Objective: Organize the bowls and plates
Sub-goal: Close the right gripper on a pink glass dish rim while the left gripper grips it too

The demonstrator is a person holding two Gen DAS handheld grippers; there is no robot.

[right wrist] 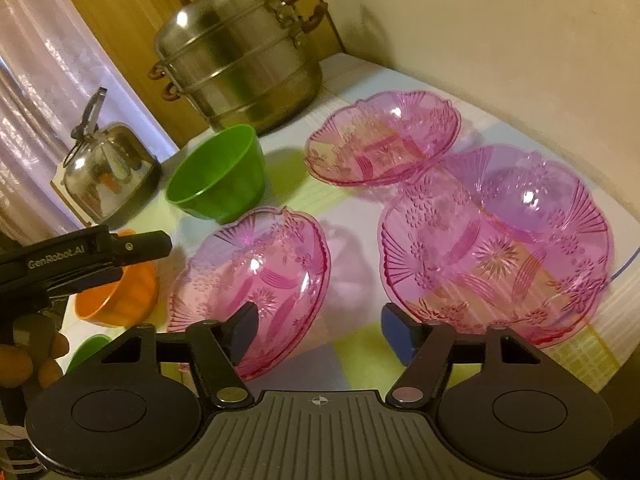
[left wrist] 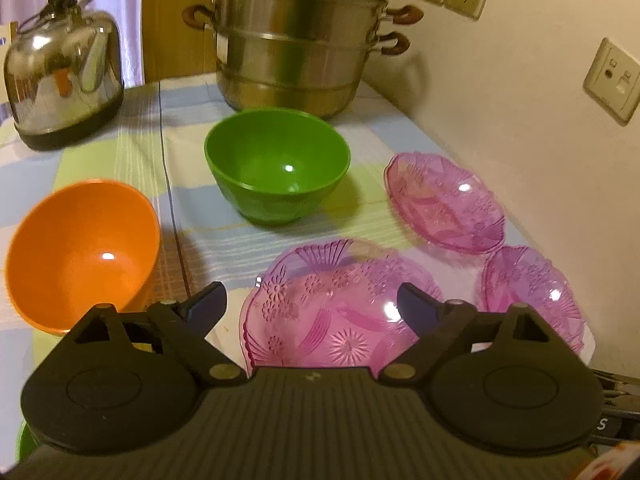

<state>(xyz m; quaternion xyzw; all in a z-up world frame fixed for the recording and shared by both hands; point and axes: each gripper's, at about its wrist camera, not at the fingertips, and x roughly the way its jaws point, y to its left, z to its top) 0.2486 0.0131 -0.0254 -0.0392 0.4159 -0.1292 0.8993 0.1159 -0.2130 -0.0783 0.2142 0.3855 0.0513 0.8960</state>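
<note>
A: The desk [left wrist: 280, 248], under a striped pastel cloth, is sitting against a cream wall with sockets; a steel steamer pot [left wrist: 298, 36] and a kettle [left wrist: 64, 76] are standing at the back.

B: Jaws first. The left gripper [left wrist: 312, 308] is hovering with jaws apart, nothing between them, above the near rim of a pink plate [left wrist: 336, 312]. The right gripper [right wrist: 316, 330] is also standing with jaws apart and empty, between that plate [right wrist: 256, 280] and a bigger pink plate [right wrist: 496, 248].

A: Working outward?

B: A smaller pink dish is sitting inside the bigger plate, and another pink plate [right wrist: 380, 140] is lying just behind. The green bowl [left wrist: 276, 168] is standing mid-desk, and the orange bowl [left wrist: 80, 252] is leaning tilted at the left.

A: Handling judgement?

B: The plates are looking like thin moulded plastic: light, stiff, glossy, likely slippery and apt to flex or crack if pinched hard. I am judging the scalloped rim the best hold, one pad above and one below. For the bowls, pinching across the wall at the rim.
</note>
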